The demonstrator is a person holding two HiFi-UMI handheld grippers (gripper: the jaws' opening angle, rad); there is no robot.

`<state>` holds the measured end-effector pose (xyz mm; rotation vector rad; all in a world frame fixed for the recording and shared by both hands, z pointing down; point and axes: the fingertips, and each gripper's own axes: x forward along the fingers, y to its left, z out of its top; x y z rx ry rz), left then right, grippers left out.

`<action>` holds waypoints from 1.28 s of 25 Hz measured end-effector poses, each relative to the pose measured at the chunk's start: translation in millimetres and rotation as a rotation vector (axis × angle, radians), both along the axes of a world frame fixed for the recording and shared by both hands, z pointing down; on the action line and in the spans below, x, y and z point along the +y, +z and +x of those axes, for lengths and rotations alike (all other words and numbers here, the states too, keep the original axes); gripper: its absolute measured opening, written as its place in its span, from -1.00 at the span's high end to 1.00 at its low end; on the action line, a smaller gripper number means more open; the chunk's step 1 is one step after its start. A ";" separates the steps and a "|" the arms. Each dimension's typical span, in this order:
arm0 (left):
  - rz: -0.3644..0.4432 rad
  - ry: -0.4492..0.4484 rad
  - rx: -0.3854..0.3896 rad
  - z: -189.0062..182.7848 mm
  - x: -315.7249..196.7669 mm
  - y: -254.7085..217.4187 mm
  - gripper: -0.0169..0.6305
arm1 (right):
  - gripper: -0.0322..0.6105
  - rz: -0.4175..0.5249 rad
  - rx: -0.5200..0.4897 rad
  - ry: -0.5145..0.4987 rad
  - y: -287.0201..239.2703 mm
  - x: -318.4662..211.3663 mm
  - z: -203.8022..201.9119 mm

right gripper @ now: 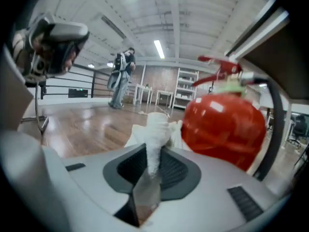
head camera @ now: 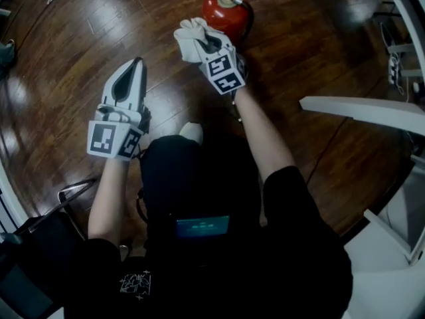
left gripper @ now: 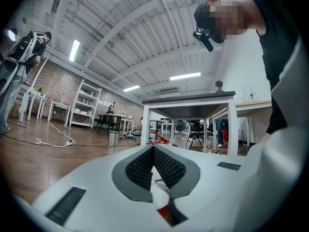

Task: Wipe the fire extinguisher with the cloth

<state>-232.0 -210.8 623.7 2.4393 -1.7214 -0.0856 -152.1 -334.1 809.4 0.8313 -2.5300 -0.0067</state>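
I hold two grippers, one in each hand. There is one cloth (head camera: 188,34) and one fire extinguisher (head camera: 226,10).

My right gripper (head camera: 199,37) is clenched on the cloth. The cloth is white, soft and bunched up, and a thin strip of it runs down between the jaws. Its puffy end sticks out past the tips. My left gripper (head camera: 137,65) has its jaws pressed together with nothing in them. It is off to the left, well apart from the extinguisher. Both grippers are white and smooth, with dark bumpy pads inside the jaws.

The extinguisher stands on the floor (head camera: 73,38) in front of me. Its body is round, red and shiny, with a red handle (right gripper: 219,62) on top and a black hose (right gripper: 275,115) curving down one side. The cloth is right beside the red body, on its left. I cannot tell if it touches.

The floor is dark brown wood, and it shines. One white table (head camera: 362,109) with a flat top stands close on my right, near the extinguisher. Far off in the right gripper view, one person (right gripper: 120,79) stands by white shelves (right gripper: 186,86). In the left gripper view I see one round bin (left gripper: 113,138) and a thin cable (left gripper: 53,142) lying on the floor.
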 end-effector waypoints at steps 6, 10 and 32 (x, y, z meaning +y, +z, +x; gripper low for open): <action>0.006 0.073 0.002 37.2 -18.7 2.0 0.94 | 0.61 0.197 -0.194 -0.009 -117.2 1.2 36.4; 0.010 0.107 -0.012 52.5 -28.5 5.6 0.94 | 0.61 0.240 -0.264 0.076 -151.6 -13.9 72.4; 0.008 0.112 0.022 77.6 -10.4 8.6 0.94 | 0.61 -0.019 -0.375 0.341 -17.0 -20.1 132.9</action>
